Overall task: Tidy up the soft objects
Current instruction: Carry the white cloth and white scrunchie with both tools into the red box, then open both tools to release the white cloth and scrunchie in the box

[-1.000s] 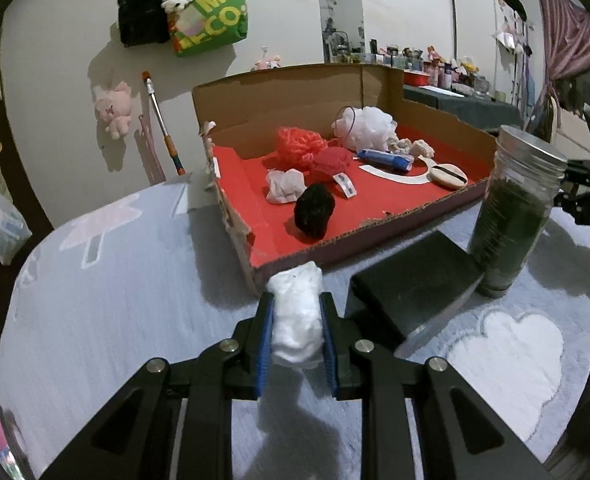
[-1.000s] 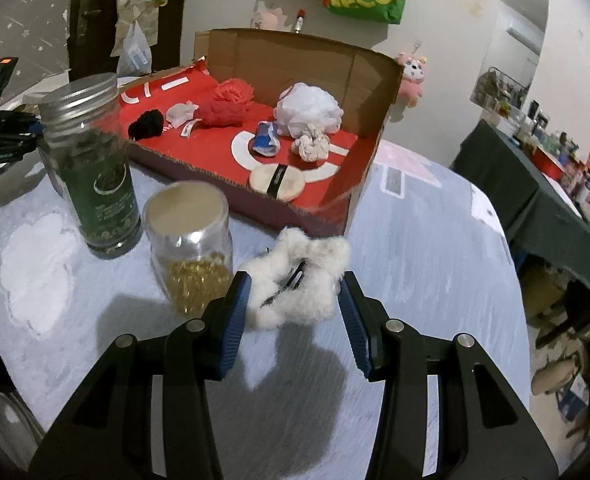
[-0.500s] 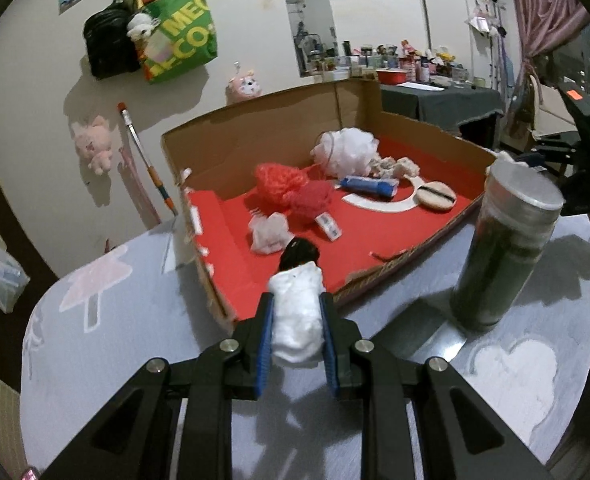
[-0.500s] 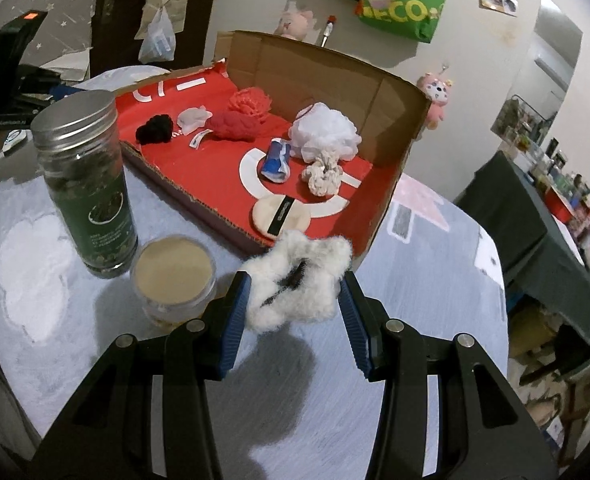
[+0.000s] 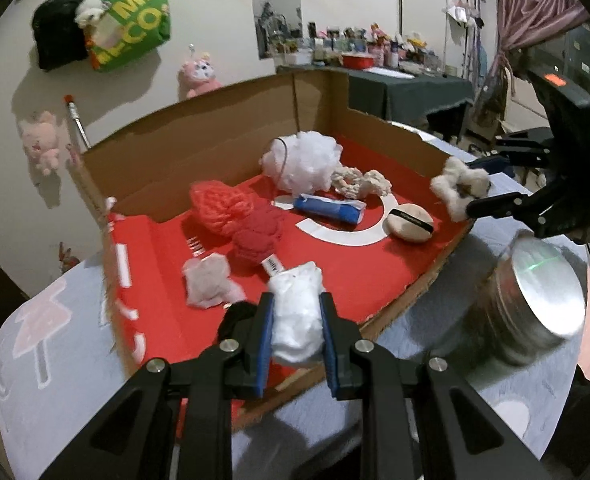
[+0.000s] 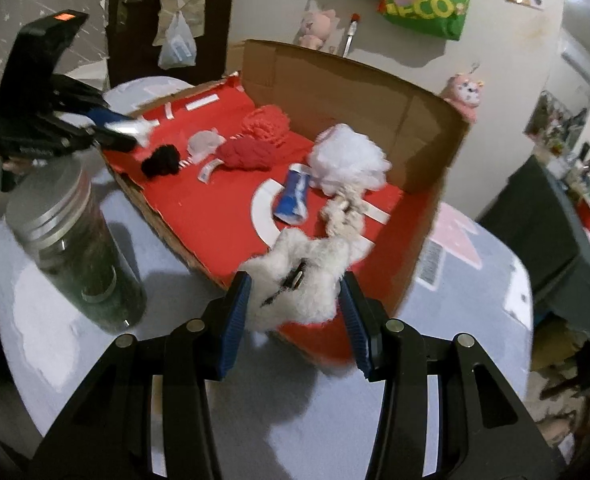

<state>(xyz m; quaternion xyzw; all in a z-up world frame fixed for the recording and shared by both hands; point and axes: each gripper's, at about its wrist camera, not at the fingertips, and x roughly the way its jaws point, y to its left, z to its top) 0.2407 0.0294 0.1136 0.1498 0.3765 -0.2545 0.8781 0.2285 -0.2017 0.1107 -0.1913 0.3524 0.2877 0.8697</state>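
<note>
Both grippers hang over the box (image 5: pixel 223 128): left gripper (image 5: pixel 297 322) jaws clamp a cotton wad (image 5: pixel 297 312), right gripper (image 6: pixel 295 304) jaws clamp a fluffy clip (image 6: pixel 299 276). Released near the low front wall, either could tumble onto the surface (image 6: pixel 475 320) beside the jar (image 6: pixel 75 248).

A dark jar (image 6: pixel 75 256) with a metal lid (image 5: pixel 543 288) stands beside the box.

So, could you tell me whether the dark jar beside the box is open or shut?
Shut: the dark jar stands upright with its silver screw lid seated on top.
</note>
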